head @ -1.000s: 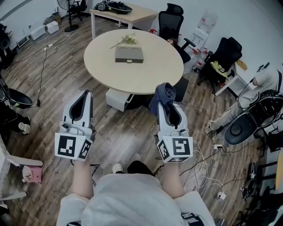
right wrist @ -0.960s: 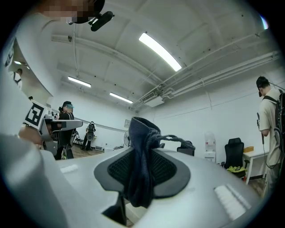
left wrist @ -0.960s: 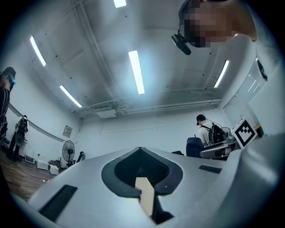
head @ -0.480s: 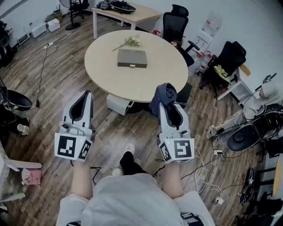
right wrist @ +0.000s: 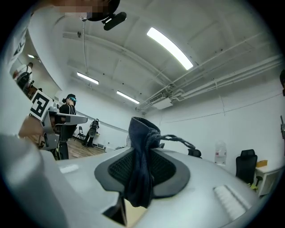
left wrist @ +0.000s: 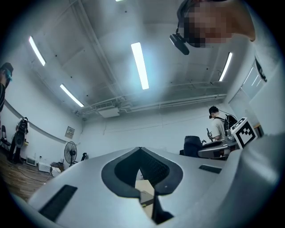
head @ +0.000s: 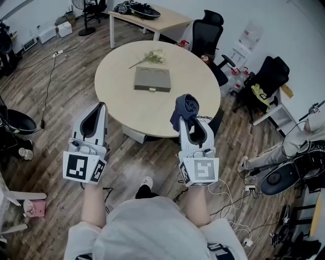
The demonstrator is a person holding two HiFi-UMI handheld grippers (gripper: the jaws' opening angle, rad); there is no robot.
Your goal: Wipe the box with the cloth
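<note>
A flat grey box [head: 152, 81] lies near the middle of the round beige table [head: 117, 86], ahead of both grippers. My right gripper [head: 187, 121] is shut on a dark blue cloth [head: 185, 108] that bunches up above its tips, over the table's near edge. In the right gripper view the cloth [right wrist: 141, 167] hangs between the black pads [right wrist: 165, 171]. My left gripper [head: 100, 106] is held level to the left, short of the table, shut with nothing in it. In the left gripper view its pads [left wrist: 153, 167] meet, and a slit below them shows a strip of table [left wrist: 143, 188].
A sprig of dried flowers [head: 152, 57] lies behind the box. Black office chairs [head: 208, 33] stand at the far right of the table, and a rectangular desk [head: 152, 15] stands behind it. A white bin [head: 133, 135] sits under the table. Cables [head: 238, 203] trail on the floor at the right, near a seated person [head: 304, 142].
The table and box have come nearer and lower in the head view as the person steps forward. Both grippers keep their pose, and the cloth stays in the right one.
</note>
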